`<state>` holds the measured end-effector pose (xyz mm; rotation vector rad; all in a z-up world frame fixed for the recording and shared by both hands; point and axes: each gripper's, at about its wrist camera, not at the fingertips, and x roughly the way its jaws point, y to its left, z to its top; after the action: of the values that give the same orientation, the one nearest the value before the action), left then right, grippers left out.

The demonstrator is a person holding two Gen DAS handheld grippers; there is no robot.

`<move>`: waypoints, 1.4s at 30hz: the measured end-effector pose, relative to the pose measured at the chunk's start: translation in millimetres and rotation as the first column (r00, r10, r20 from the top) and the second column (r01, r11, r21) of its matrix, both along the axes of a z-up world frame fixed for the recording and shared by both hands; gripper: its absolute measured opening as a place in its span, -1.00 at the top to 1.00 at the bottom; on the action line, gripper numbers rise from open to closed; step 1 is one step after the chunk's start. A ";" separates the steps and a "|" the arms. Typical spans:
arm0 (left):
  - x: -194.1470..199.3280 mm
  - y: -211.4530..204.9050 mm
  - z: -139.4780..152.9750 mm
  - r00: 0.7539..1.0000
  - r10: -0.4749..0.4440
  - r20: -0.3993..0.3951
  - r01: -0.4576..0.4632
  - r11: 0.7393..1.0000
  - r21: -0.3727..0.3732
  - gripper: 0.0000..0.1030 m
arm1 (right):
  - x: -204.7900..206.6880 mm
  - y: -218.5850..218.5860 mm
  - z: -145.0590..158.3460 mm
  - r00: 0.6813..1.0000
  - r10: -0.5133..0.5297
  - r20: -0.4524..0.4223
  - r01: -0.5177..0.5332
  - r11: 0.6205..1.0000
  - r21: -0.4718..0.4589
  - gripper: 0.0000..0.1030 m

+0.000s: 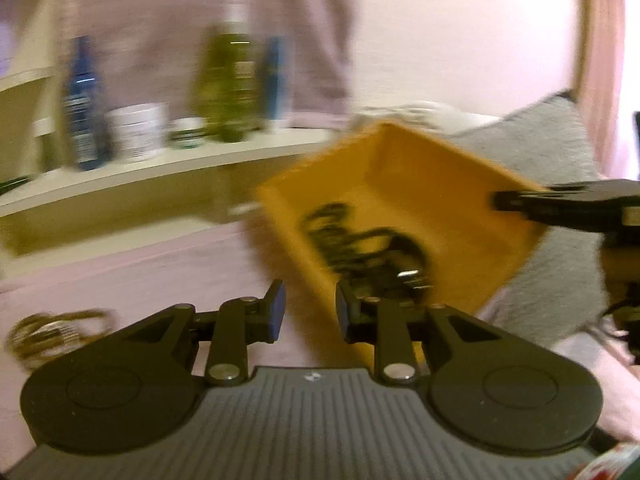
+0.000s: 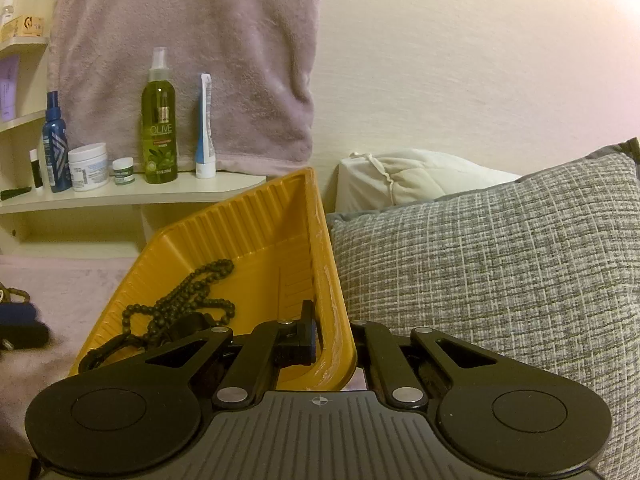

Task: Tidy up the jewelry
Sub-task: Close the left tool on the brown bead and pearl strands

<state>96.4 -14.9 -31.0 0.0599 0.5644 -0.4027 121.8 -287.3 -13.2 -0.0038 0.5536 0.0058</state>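
Right gripper (image 2: pixel 334 338) is clamped on the side wall of the yellow tray (image 2: pixel 256 232), one pad inside, the other outside, holding it tilted at centre frame in the right wrist view. Inside lies a black beaded necklace (image 2: pixel 192 300), tangled toward the lower left of the tray. In the blurred left wrist view, the left gripper (image 1: pixel 310 312) sits at lower centre with its jaws apart and nothing between them, the tray's near corner just behind. Gold-coloured jewelry (image 1: pixel 52 330) lies on the pink bedcover (image 1: pixel 160 272) at lower left. A grey pillow (image 2: pixel 500 280) fills the right; bottles line the shelf (image 2: pixel 132 194) upper left.
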 end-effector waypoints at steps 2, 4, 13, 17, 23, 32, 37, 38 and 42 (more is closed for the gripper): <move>0.5 21.1 -2.4 0.997 0.082 0.009 -0.083 0.996 0.029 0.54 | 0.1 0.1 0.2 1.000 0.000 -0.001 0.000 1.000 -0.001 0.90; 2.1 44.1 -6.6 0.985 0.174 0.016 -0.175 0.983 0.060 0.54 | 0.4 0.3 0.2 1.000 0.000 -0.001 0.000 1.000 -0.003 0.90; 9.7 118.3 -23.2 0.930 0.367 0.017 -0.366 0.919 0.144 0.54 | 1.2 0.9 -0.5 1.000 0.000 -0.002 0.000 1.000 -0.010 0.90; 17.6 126.5 -30.6 0.922 0.386 0.020 -0.383 0.907 0.175 0.54 | 1.5 1.2 -0.5 1.000 0.001 -0.004 -0.001 1.000 -0.016 0.90; 30.0 131.2 -40.8 0.933 0.359 0.032 -0.354 0.897 0.266 0.54 | 2.8 1.4 -1.1 1.000 0.004 -0.007 -0.004 1.000 -0.024 0.90; 48.6 131.0 -56.8 0.986 0.168 0.021 -0.151 0.817 0.557 0.51 | 3.8 0.4 -2.1 1.000 0.003 -0.011 -0.004 1.000 -0.027 0.90; 54.1 127.4 -63.0 1.000 0.013 -0.009 -0.003 0.737 0.676 0.52 | 4.1 0.9 -2.1 1.000 0.002 -0.012 -0.003 1.000 -0.030 0.90; 55.5 126.6 -63.9 1.000 -0.022 -0.022 0.031 0.719 0.694 0.52 | 4.1 0.9 -2.1 1.000 0.002 -0.011 -0.002 1.000 -0.030 0.90; 60.6 123.7 -68.4 0.989 -0.122 -0.080 0.140 0.646 0.750 0.71 | 4.1 1.0 -2.1 1.000 0.003 -0.011 -0.003 1.000 -0.030 0.90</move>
<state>157.0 108.9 -99.4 0.9231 0.7249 -0.2819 125.9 -286.3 -15.3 -0.0335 0.5649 0.0005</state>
